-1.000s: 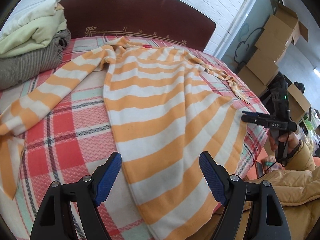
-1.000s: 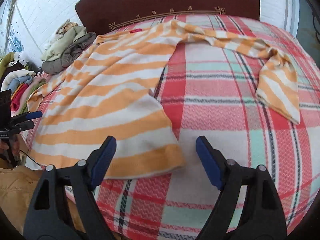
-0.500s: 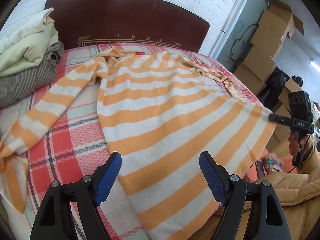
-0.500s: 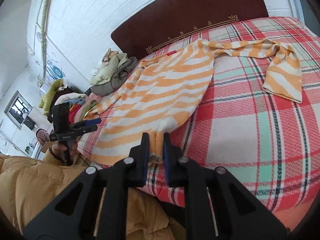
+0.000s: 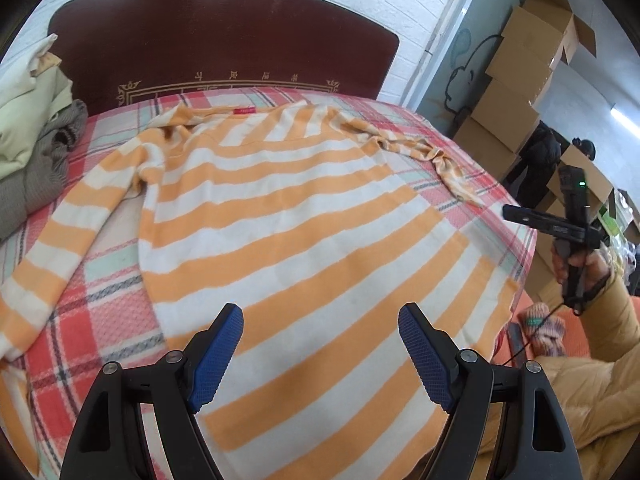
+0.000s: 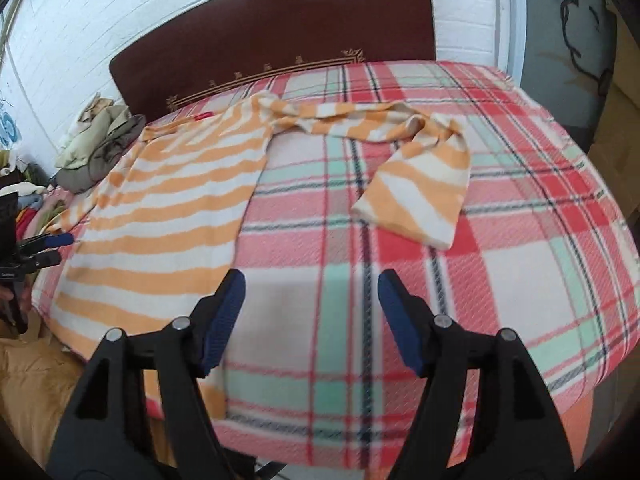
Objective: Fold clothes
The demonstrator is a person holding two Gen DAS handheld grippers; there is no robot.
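Observation:
An orange and white striped sweater (image 5: 288, 216) lies spread flat on the plaid bed, collar toward the headboard; it also shows in the right wrist view (image 6: 168, 208). Its right sleeve (image 6: 416, 184) lies bent on the blanket. My left gripper (image 5: 320, 352) is open and empty above the sweater's hem. My right gripper (image 6: 312, 312) is open and empty beside the hem's right corner; it also shows at the bed's right edge (image 5: 520, 216).
A red, white and green plaid blanket (image 6: 500, 280) covers the bed. A dark wooden headboard (image 5: 224, 40) stands behind. Folded clothes (image 5: 32, 128) are piled at the left. Cardboard boxes (image 5: 520, 80) stack at the right.
My right gripper was open, shut on the hem's right corner and pulled it out, and has now opened and let go. The sweater body lies flatter. My left gripper stayed open.

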